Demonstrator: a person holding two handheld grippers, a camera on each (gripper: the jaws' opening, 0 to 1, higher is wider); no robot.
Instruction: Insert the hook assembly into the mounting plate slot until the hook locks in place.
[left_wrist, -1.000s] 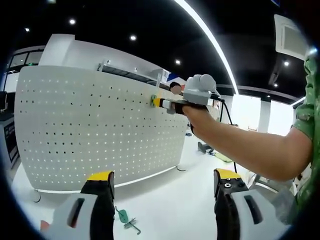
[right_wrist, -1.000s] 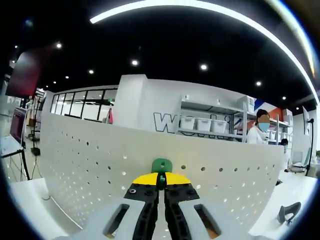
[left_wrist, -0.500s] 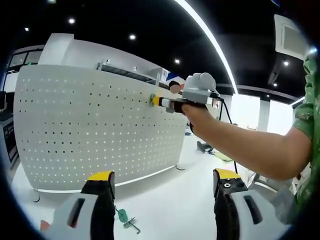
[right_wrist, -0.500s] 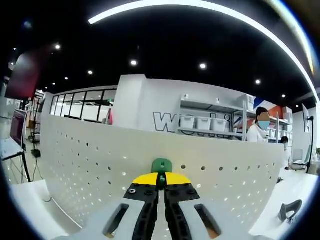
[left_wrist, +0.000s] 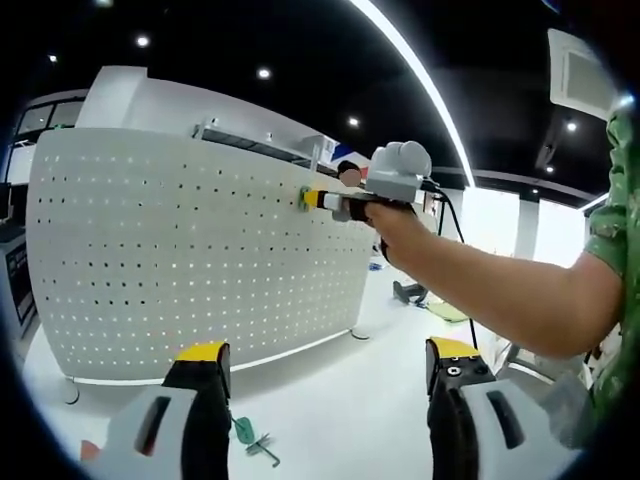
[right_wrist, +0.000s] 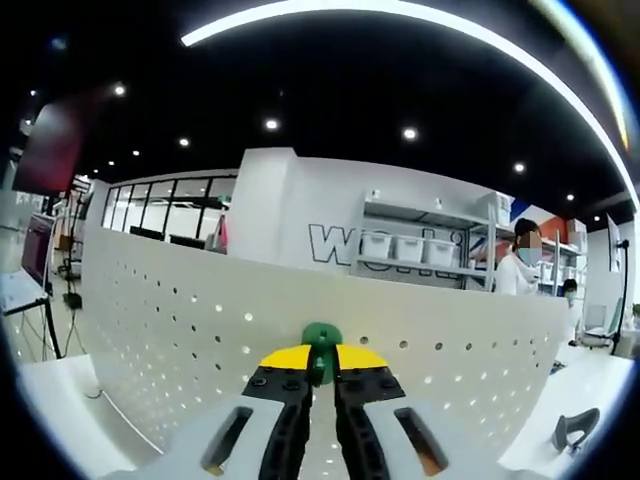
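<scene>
Right gripper (right_wrist: 322, 368), jaws nearly closed, pinched the green hook (right_wrist: 322, 340) against the upper pegboard (right_wrist: 180, 330). Small, light and rigid, it seemed best gripped by its body. Left gripper (left_wrist: 325, 400) stood open, empty, well below.

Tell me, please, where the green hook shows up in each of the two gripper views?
Left gripper view: the green hook is a speck at upper centre, at the right gripper's tip against the white pegboard.
Right gripper view: lower centre, held between that view's own jaws.
Shared landmark: the pegboard.
</scene>
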